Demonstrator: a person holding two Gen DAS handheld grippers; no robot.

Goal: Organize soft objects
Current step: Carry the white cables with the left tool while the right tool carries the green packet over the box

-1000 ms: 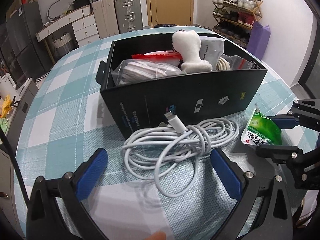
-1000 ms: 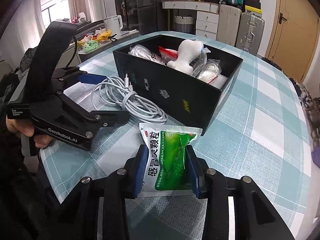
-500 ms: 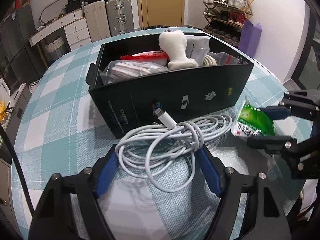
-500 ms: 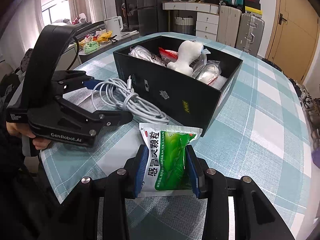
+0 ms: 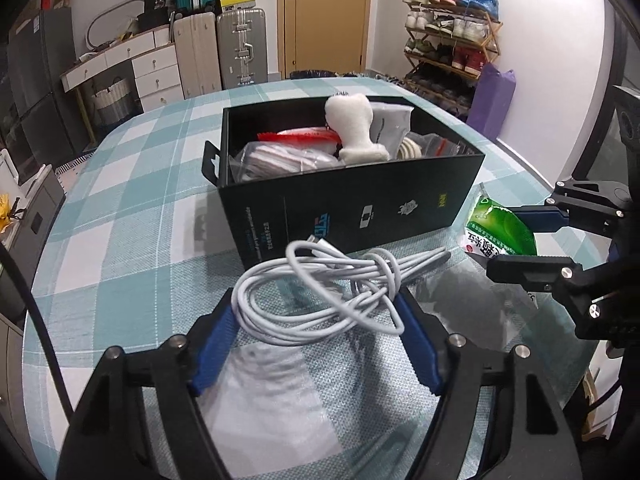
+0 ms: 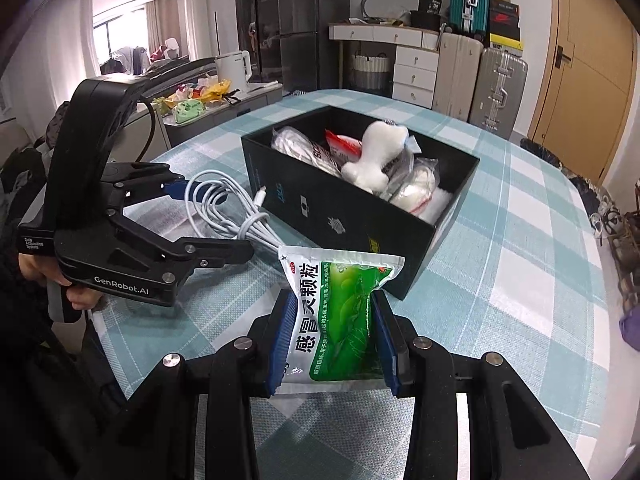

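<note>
Teal-and-white checked cloth covers the tabletop under both grippers. Black box sits on it straight ahead of the left gripper, ahead and slightly right of the right one; open top, already holding a white bone-shaped plush plus bagged soft items and a red-edged packet.

White cable, loosely coiled and knotted, is between the left gripper's blue fingers, both pressing its loops; jaws roughly half closed on it. Cable looks raised off the cloth, far end near the box's front wall.

Green sachet with Chinese print is pinched flat between the right gripper's fingers, jaws narrowed onto its sides. Sachet's top edge is just short of the box's near corner, right of the cable.
</note>
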